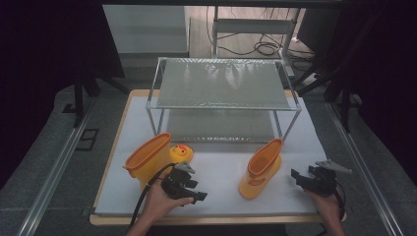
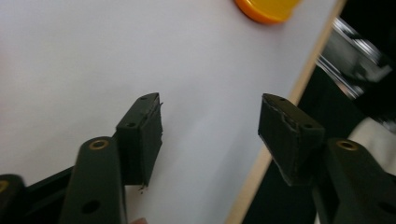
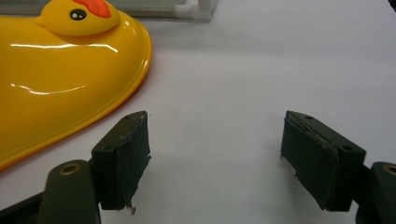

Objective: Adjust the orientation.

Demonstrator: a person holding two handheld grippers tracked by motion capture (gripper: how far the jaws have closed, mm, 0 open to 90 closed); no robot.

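Standing near the table's (image 1: 305,129) front edge, two glossy yellow duck boots (image 1: 259,168) (likely light, slippery, bendy rubber) suit a pinch at the rim; left gripper (image 2: 210,128) and right gripper (image 3: 215,149) gape empty.

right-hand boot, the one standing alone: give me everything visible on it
The right boot is a small glossy yellow rain boot with an orange rim around its open top and an orange band near the toe. It looks like plastic or rubber. It stands upright on its sole on the white table cover, in front of the metal rack, touching neither gripper.
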